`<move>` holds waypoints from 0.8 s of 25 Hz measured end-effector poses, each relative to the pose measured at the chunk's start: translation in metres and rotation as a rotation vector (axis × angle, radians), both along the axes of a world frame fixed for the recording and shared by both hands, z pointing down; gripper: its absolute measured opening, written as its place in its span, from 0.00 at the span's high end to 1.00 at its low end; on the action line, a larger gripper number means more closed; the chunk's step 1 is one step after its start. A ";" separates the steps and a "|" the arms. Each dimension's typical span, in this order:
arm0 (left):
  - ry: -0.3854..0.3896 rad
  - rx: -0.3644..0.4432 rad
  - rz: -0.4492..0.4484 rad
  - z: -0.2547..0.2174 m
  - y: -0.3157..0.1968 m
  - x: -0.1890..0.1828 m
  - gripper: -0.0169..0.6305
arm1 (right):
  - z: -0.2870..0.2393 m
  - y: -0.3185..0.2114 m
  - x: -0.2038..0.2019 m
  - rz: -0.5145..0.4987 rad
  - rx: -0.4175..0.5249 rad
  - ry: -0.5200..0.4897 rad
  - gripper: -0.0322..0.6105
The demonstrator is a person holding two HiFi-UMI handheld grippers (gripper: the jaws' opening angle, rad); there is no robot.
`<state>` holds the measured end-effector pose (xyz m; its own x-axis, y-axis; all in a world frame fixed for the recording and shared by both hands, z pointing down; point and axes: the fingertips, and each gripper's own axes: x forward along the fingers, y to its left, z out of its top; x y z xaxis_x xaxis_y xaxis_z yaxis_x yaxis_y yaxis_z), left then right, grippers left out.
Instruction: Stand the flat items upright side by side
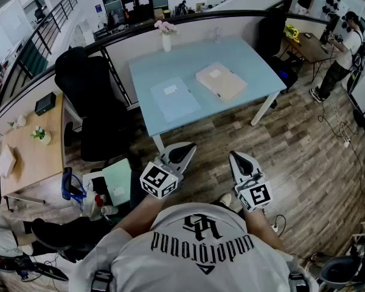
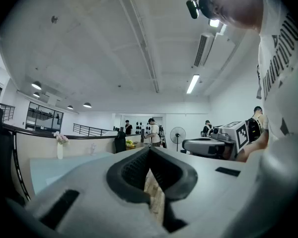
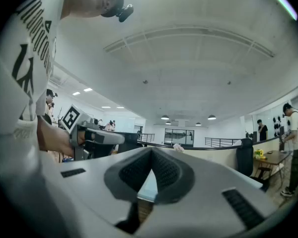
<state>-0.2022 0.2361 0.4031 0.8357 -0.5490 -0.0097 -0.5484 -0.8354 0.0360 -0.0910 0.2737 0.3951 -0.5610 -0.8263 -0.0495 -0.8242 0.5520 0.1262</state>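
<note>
Pale blue table (image 1: 255, 66) stands ahead, well apart from both grippers; blue folder (image 1: 174, 97) lies flat on its left half; beige file box (image 1: 221, 81) lies flat to the right, not touching it; left gripper (image 1: 184, 151) has jaws pressed together, empty; right gripper (image 1: 236, 158) likewise. Advice: step in, open wide, pinch one long edge each, tip upright, set them side by side.

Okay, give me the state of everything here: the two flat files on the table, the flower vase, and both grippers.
blue file: lying flat on the table
beige file box: lying flat, apart from the blue file
vase: upright at the table's far edge
left gripper: shut, empty, short of the table
right gripper: shut, empty, short of the table
</note>
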 end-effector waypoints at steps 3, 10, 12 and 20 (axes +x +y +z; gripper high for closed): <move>-0.003 0.002 0.000 -0.001 -0.004 0.002 0.98 | 0.000 -0.004 0.003 -0.003 -0.008 -0.015 0.94; -0.017 0.007 -0.003 0.002 -0.013 0.023 0.98 | 0.000 -0.014 0.026 0.002 -0.007 -0.023 0.94; -0.019 0.001 -0.006 0.004 -0.017 0.032 0.98 | 0.002 -0.018 0.036 0.003 -0.011 -0.025 0.94; -0.030 0.012 -0.032 0.007 -0.045 0.083 0.97 | 0.006 -0.044 0.085 -0.021 0.001 -0.022 0.94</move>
<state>-0.1196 0.1915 0.4100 0.8180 -0.5751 0.0083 -0.5751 -0.8180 0.0097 -0.0059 0.2293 0.4009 -0.5774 -0.8140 -0.0632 -0.8148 0.5695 0.1087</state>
